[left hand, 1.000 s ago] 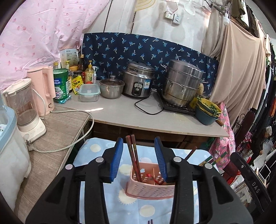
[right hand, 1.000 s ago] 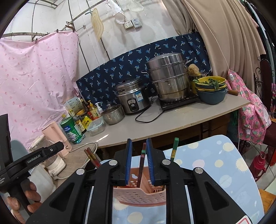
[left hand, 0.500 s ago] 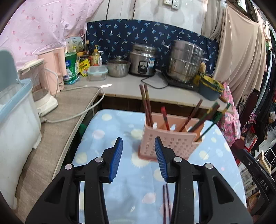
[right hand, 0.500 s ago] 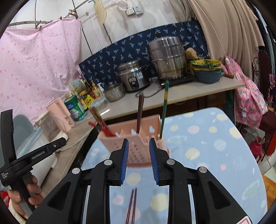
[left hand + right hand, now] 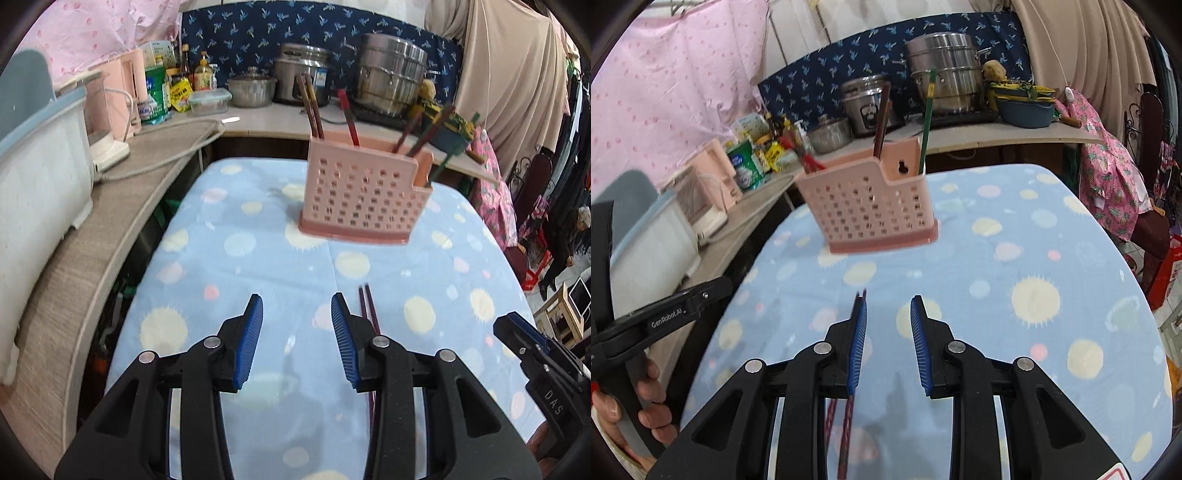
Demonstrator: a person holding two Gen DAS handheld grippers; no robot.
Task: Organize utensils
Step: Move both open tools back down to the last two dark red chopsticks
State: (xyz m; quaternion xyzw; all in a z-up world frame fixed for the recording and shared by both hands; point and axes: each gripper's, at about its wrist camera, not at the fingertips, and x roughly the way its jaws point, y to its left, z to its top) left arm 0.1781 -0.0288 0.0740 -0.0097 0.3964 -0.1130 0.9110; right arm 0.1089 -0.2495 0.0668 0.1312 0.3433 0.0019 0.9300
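Observation:
A pink perforated utensil holder [image 5: 362,206] [image 5: 868,210] stands on the blue dotted tablecloth [image 5: 258,266]. Brown, red and green chopsticks [image 5: 312,107] [image 5: 928,110] stick up out of it. A dark red pair of chopsticks [image 5: 367,306] [image 5: 846,432] lies flat on the cloth in front of it. My left gripper [image 5: 296,297] hovers over the cloth, open and empty, with the lying pair just beside its right finger. My right gripper [image 5: 889,297] is open and empty too; the pair runs under its left finger.
A counter [image 5: 266,125] behind and to the left carries a rice cooker [image 5: 301,74], a steel steamer pot [image 5: 391,81], a lidded pot, bottles, a pink kettle [image 5: 118,92] and a white tub [image 5: 40,162]. Stacked bowls [image 5: 1023,103] sit at its right end. A hand [image 5: 646,406] holds the left gripper's handle.
Both grippers have drawn back from the holder and sunk toward the cloth. The holder now stands farther ahead, and the lying chopstick pair has come into view. The right jaws stand slightly wider.

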